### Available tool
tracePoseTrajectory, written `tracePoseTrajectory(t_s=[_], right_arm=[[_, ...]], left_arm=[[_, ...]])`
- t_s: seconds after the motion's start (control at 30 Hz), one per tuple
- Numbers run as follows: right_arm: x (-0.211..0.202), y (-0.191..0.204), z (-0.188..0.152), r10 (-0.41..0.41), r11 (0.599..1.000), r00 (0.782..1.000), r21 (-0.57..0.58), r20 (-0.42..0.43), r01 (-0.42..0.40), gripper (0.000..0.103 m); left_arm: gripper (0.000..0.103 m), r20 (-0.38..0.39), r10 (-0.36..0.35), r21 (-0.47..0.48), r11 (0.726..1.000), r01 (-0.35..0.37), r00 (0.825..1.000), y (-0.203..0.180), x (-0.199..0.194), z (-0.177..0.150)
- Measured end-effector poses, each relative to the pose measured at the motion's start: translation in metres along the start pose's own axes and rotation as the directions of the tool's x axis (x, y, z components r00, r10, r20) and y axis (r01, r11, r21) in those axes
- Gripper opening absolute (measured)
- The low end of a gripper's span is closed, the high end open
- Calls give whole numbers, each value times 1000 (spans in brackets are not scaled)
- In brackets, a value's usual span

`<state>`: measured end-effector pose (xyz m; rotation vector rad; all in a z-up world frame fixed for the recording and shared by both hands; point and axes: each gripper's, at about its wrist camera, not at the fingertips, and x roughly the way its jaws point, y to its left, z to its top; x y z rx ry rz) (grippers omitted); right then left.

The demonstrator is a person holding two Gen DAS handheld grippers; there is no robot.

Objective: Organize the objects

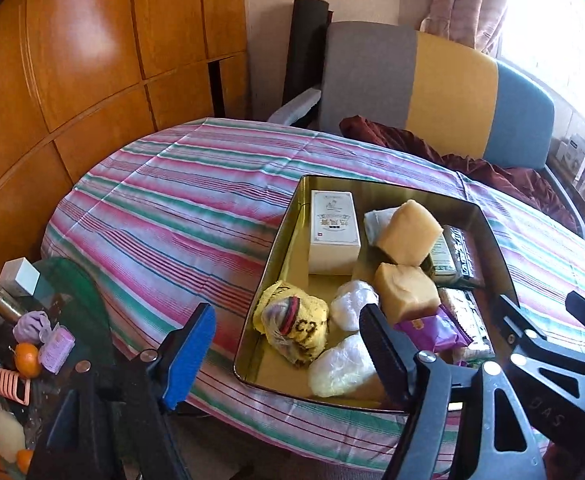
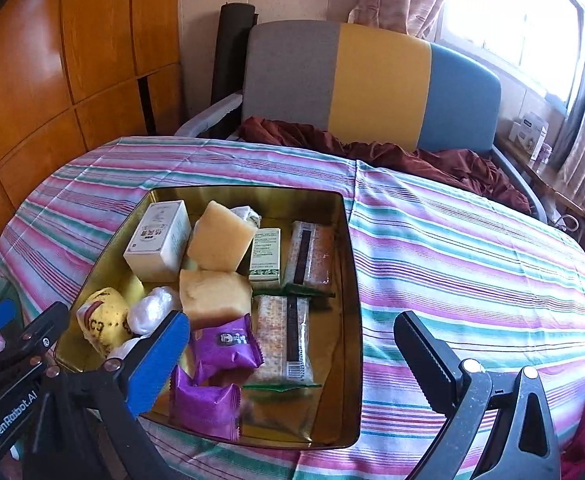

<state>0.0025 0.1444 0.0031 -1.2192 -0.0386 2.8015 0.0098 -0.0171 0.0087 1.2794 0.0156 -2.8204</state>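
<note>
Right wrist view: purple packet (image 2: 206, 405) partly behind claw (image 2: 292, 354).

readable text: two spots only

"genrobot.ai" in white on the black body of the left gripper (image 2: 32, 316), seen from the right wrist; black "c3" on the yellow bundle (image 2: 102, 322) in the gold tin (image 2: 354, 320). box and wrapper print too small to read.

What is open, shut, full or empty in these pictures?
Gold tin: lid off, partly filled with snacks and boxes.
White box: closed, lying in the tin.
Purple snack packets: sealed.
Left tool: open, holding nothing.
Right tool: open, holding nothing.
</note>
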Motion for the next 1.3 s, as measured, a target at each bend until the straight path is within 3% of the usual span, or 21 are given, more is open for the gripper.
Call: tracePoseTrajectory(t_s=[0.63, 0.73, 1.03, 1.3], right_arm=[[-2, 0, 1, -48, 999, 999, 7, 18, 48, 103], [-2, 1, 1, -52, 999, 998, 1, 26, 52, 103], [-3, 2, 2, -73, 997, 996, -7, 43, 73, 103], [-2, 2, 1, -74, 997, 996, -12, 44, 75, 103]], left_arm=[[75, -14, -6, 19, 1000, 6, 1000, -4, 1, -1], [70, -18, -9, 23, 1000, 9, 1000, -6, 1, -2], [69, -22, -12, 18, 1000, 12, 1000, -5, 1, -2], [63, 9, 36, 18, 999, -36, 999, -4, 2, -2]])
